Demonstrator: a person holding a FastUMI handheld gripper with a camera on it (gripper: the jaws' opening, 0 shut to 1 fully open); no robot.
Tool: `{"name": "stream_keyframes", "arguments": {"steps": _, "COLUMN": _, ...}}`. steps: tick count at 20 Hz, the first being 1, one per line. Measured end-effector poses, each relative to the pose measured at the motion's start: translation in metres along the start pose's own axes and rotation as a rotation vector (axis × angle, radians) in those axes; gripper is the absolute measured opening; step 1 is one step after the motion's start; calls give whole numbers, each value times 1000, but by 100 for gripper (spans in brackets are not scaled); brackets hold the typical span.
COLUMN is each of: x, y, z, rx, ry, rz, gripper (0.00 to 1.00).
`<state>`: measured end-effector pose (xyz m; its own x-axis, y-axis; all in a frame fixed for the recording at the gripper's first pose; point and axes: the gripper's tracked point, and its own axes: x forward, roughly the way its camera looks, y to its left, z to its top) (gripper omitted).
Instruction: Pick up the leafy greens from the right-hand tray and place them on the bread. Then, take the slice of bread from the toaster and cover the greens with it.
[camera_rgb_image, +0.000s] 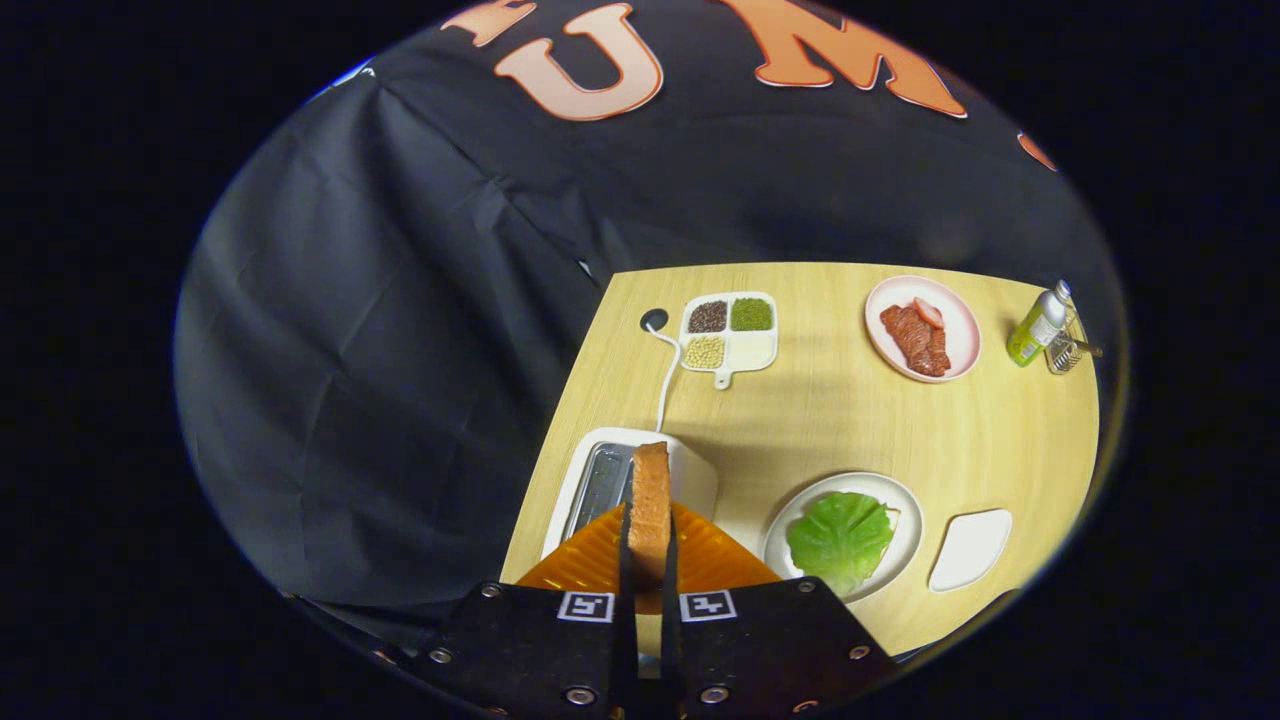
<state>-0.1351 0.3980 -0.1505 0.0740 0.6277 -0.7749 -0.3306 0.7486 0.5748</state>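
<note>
1. The hand-held gripper (648, 560) is clamped on a slice of bread (650, 500): both fingers press its flat faces, and the slice stands upright on edge between them, its upper half clear of the fingertips.
2. Just beyond and below the slice sits the white toaster (690, 470), its slot (600, 485) bare and metallic. The bread looks lifted clear of it, so by my reading the second step is under way, the slice out and not yet carried over.
3. Right of the toaster, close beside it, a white plate (905, 520) holds the leafy greens (840, 535), already spread over a lower slice whose corner peeks out on the far-right side. The first step looks done.
4. Right of that plate lies a small white tray (970, 548), the greens' likely origin.
5. Next move, as I judge it: swing the slice right from the toaster to above the greens, turn it from upright to flat, lower it squarely and let go.
6. Farther back on the tabletop (820, 420), beyond the toaster, stands a divided dish of beans and grains (728, 330); right of it a pink plate of meat (922, 328), then a green bottle (1038, 325).
</note>
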Motion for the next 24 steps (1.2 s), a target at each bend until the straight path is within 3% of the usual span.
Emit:
{"name": "stream_keyframes", "arguments": {"steps": 11, "x": -3, "y": -105, "z": -41, "rx": 105, "ry": -3, "rz": 66, "gripper": 10}}
{"name": "stream_keyframes", "arguments": {"steps": 20, "x": 48, "y": -151, "z": -76, "rx": 171, "ry": 29, "rz": 146, "gripper": 9}}
{"name": "stream_keyframes", "arguments": {"steps": 24, "x": 74, "y": -171, "z": -101, "rx": 195, "ry": 82, "rz": 129, "gripper": 10}}
